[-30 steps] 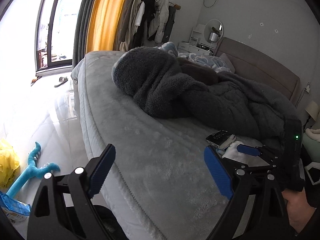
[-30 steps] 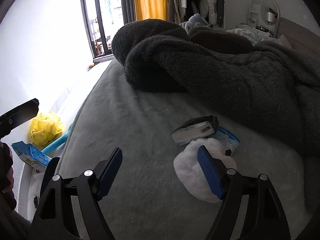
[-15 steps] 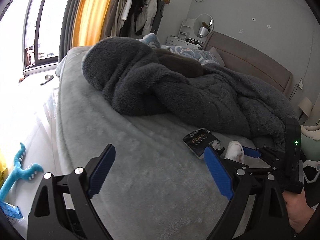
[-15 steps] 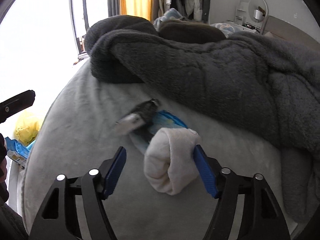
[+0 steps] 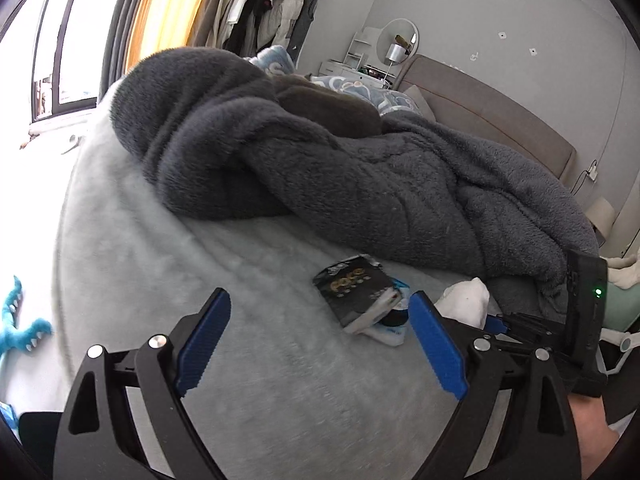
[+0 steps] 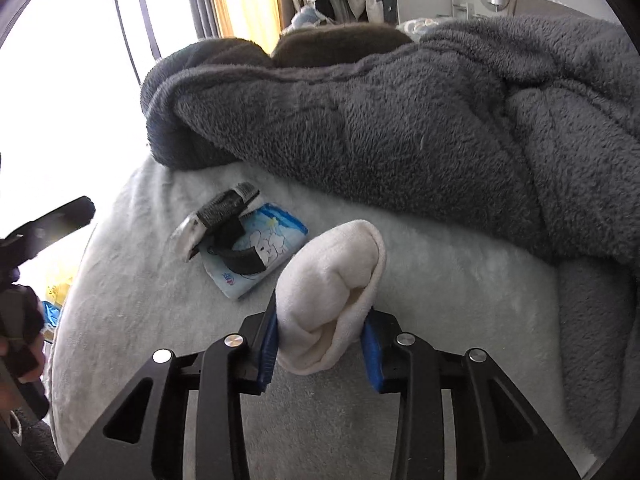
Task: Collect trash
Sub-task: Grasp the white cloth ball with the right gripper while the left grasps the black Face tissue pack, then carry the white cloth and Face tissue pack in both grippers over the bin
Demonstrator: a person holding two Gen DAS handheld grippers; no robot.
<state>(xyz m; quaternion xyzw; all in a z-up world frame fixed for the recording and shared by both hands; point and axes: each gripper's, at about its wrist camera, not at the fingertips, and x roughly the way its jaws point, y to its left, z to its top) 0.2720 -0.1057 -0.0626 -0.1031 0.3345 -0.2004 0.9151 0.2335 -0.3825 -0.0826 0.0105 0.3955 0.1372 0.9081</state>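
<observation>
Left gripper [image 5: 320, 344] hangs wide open over the bed [image 5: 248, 360], nothing between its pads. Black packet [image 6: 218, 216] lies on a blue wrapper [image 6: 260, 256] (dark blanket [image 6: 400, 128] behind). Right gripper [image 6: 320, 344] is closing, pads pressing the white sock [image 6: 332, 292].

Grey bed [image 5: 248, 364] with blanket [image 5: 360, 184], wrappers [image 6: 244, 248]

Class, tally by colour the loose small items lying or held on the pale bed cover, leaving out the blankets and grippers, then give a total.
White: 1, the sock between the closing right gripper pads.
Black: 1, the packet.
Blue-and-white: 1, the wrapper under it.
Total: 3
</observation>
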